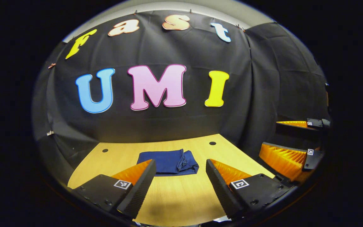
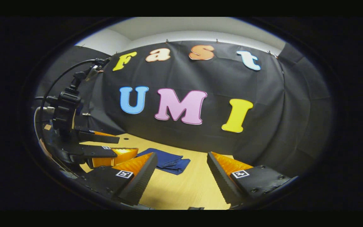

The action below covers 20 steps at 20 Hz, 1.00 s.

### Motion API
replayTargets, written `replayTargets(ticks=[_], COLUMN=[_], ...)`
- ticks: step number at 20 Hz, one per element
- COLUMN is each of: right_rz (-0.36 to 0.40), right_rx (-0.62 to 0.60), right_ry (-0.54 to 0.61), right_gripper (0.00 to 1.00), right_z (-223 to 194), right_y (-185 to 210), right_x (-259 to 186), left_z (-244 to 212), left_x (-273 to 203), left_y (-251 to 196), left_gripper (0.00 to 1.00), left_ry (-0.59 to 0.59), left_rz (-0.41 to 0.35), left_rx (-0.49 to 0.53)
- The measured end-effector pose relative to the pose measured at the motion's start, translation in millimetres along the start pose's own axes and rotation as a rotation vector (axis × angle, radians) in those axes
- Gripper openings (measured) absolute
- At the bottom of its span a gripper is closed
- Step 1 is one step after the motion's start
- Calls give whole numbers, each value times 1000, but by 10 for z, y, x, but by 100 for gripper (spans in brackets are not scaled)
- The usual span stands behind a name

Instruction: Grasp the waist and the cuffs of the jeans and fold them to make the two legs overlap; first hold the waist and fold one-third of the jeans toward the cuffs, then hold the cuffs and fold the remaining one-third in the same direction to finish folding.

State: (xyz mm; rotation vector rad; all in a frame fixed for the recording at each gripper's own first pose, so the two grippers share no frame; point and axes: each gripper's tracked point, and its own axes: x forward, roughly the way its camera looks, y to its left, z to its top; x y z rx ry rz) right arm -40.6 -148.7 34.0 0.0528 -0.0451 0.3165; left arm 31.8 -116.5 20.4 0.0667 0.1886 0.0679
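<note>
A: Where are the jeans (image 1: 169, 161)?

B: Lying flat on the wooden tabletop (image 1: 181, 195), folded into a compact blue rectangle. In the left gripper view they sit toward the far part of the tabletop, ahead of the left gripper (image 1: 179, 181) and between the lines of its 2 fingers. A bunched fold runs down the right part of the bundle.

A: And the left gripper's jaws?

B: Spread wide and holding nothing; bare wood shows in the gap. They hang above the near part of the tabletop, apart from the jeans.

A: The right gripper?

B: In the right gripper view the right gripper (image 2: 181, 175) is also released, its 2 fingers well apart with only tabletop (image 2: 184, 189) between them. The jeans (image 2: 169, 162) lie ahead and a little to the left, untouched.

A: Can each gripper be seen from the other's camera?

B: Yes. The left gripper view shows the right gripper (image 1: 290, 142) at its right edge, fingers parted (1 above the other from this angle). The right gripper view shows the left gripper (image 2: 112, 146) at its left edge, jaws apart, with a black camera mount (image 2: 65, 108) and a cable (image 2: 61, 75) rising above it.

A: Anything else on the tabletop?

B: 2 small dark holes (image 1: 212, 143) near its far edge, in front of the black cloth wall (image 1: 263, 94).
</note>
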Motion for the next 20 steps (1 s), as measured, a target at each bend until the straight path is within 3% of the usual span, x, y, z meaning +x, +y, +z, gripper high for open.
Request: replayTargets(ticks=[4, 7, 9, 14, 20], right_rz=[-15, 57, 40, 111, 122], right_rx=[39, 103, 75, 152, 139], right_ry=[-101, -129, -170, -169, -161], right_gripper=[95, 95, 97, 95, 96], right_z=[355, 460, 504, 591, 623], right_y=[27, 71, -102, -172, -275], right_x=[-376, -538, -569, -559, -344], left_z=[335, 455, 579, 734, 664], left_x=[-566, -785, -831, -972, -1223], left_y=[42, 41, -86, -84, 294], left_gripper=[98, 99, 99, 98, 98], left_ry=[-118, -137, -193, -179, -158], left_rz=[95, 183, 177, 229, 350], left_rx=[22, 49, 56, -5, -50])
